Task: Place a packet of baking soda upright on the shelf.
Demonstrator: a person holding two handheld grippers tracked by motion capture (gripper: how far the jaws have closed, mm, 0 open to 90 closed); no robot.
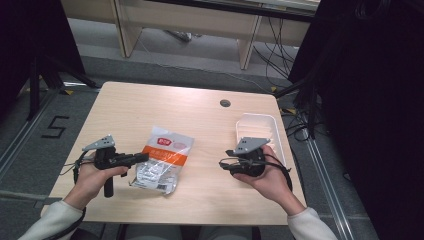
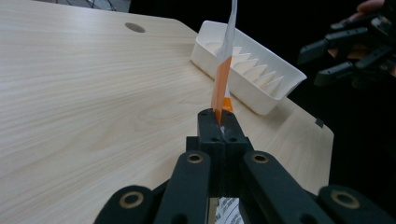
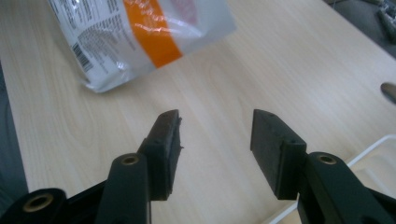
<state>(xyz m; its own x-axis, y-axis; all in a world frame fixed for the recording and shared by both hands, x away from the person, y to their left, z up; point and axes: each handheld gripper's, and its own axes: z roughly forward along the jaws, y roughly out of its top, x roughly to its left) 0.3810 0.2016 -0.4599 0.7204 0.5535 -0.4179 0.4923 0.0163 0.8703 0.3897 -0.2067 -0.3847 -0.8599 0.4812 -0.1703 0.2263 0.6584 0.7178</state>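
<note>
Pale wooden table (image 1: 200,125) carries a white tray (image 1: 260,125) and a thin, crinkly snack bag (image 1: 162,160). Left tongs (image 1: 142,158) clamp its sealed edge; right tongs (image 3: 215,149) stand apart. It looks light, floppy and slippery, so edges grip best.

High view overhead; tool views close (share table (image 1: 210,130)).

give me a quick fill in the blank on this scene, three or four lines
1. The left hand-held gripper is shut on the edge of the ____.
2. The right hand-held gripper has its jaws ____.
3. The white tray sits at the table's ____ edge in the high view.
4. The stripe on the packet is ____.

Missing words: packet; open; right; orange
</note>
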